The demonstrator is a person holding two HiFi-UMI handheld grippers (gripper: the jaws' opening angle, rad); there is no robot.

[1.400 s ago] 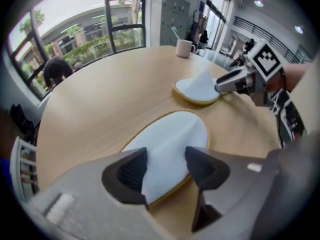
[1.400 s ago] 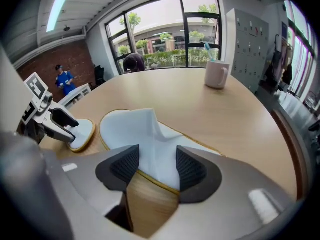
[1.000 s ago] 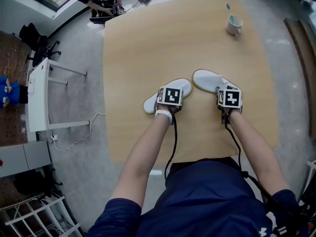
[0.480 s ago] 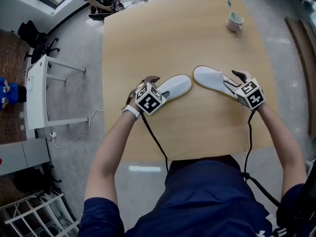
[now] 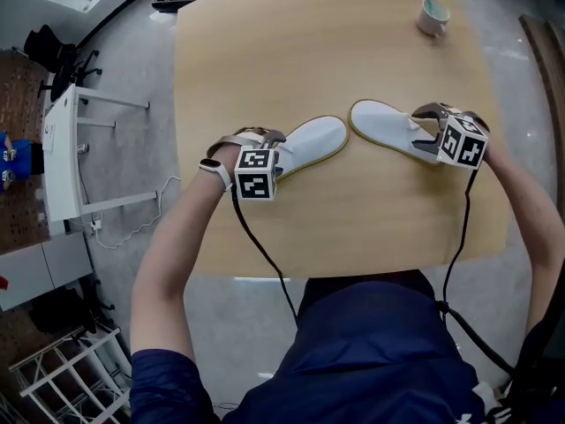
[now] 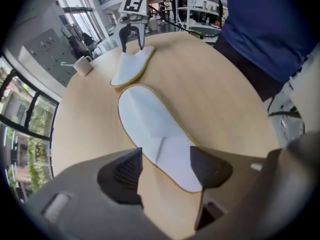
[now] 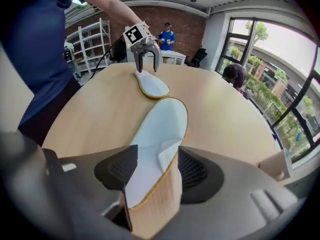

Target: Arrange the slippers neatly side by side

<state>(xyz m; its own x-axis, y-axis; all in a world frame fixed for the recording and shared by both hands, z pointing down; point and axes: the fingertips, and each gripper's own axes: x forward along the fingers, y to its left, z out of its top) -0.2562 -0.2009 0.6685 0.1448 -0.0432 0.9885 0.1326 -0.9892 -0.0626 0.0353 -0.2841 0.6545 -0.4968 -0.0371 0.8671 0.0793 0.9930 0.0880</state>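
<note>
Two white slippers with yellow-edged soles lie on the wooden table (image 5: 371,210), toes nearly meeting in a shallow V. The left slipper (image 5: 313,140) points up-right, and the right slipper (image 5: 381,129) points up-left. My left gripper (image 5: 272,141) is at the left slipper's heel end, open, its pads astride the heel (image 6: 165,149). My right gripper (image 5: 425,124) stands open at the right slipper's heel end, with that slipper (image 7: 157,129) lying between its pads. Each gripper view shows the other slipper and gripper beyond.
A mug (image 5: 433,16) with a toothbrush in it stands at the table's far right. A white desk (image 5: 62,148) and chairs stand on the floor to the left. The table's near edge runs just in front of the person's body.
Both grippers have swung from the near side of the slippers out to their heel ends, the left one leftward and the right one rightward. The slippers lie about as before.
</note>
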